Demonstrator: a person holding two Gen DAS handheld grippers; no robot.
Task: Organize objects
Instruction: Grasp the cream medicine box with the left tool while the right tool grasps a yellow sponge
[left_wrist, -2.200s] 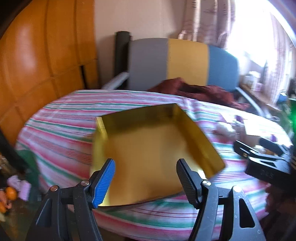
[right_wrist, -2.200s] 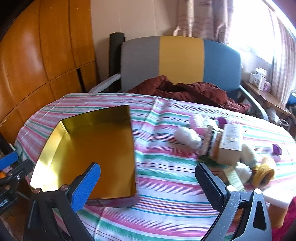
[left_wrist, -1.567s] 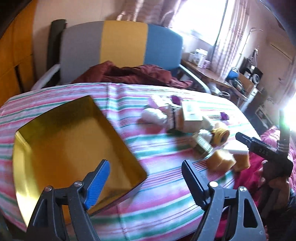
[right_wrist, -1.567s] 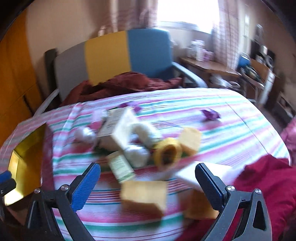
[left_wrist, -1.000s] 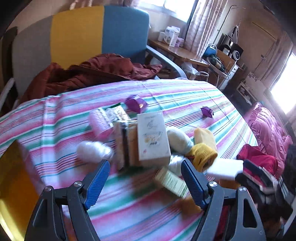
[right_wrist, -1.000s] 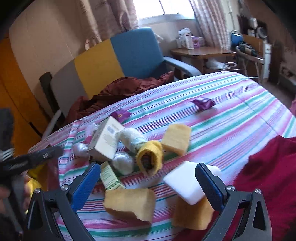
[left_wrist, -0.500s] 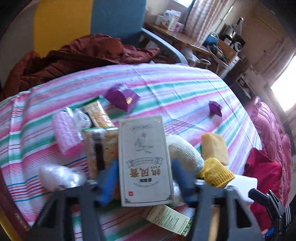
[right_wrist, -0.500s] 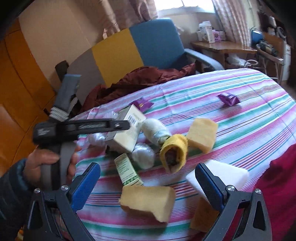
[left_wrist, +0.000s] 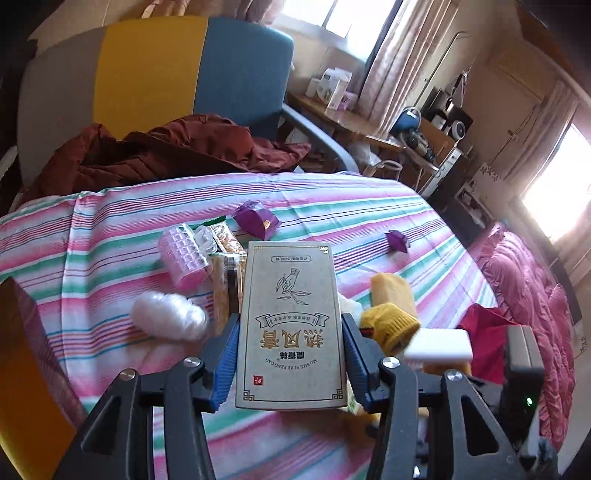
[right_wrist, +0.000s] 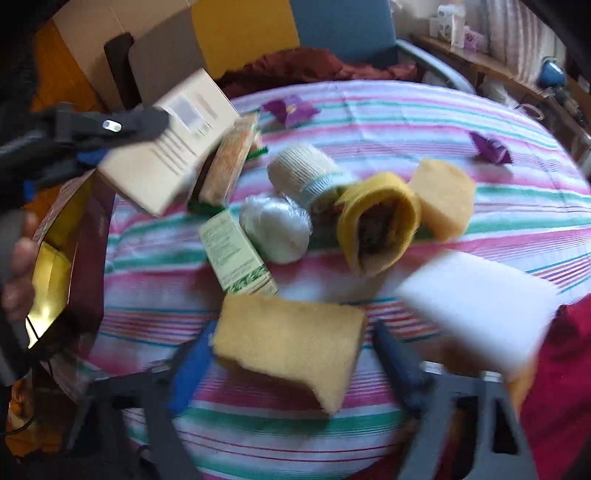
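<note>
Both grippers have dropped onto the clutter, jaws just closing.

Left gripper (left_wrist: 290, 363) pinches the stiff, light beige cardboard carton (left_wrist: 291, 325) by its long sides; right gripper (right_wrist: 291, 363) straddles a soft yellow sponge block (right_wrist: 288, 347), contact unclear; gold tray (right_wrist: 51, 273) lies left, striped cloth beyond open.

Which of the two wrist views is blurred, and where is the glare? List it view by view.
Left wrist view: sharp on the beige box; windows blown out white, fisheye bends the room edges. Right wrist view: motion blur smears the right gripper, the yellow sponge and the white block; sunlight glints off the gold tray.
</note>
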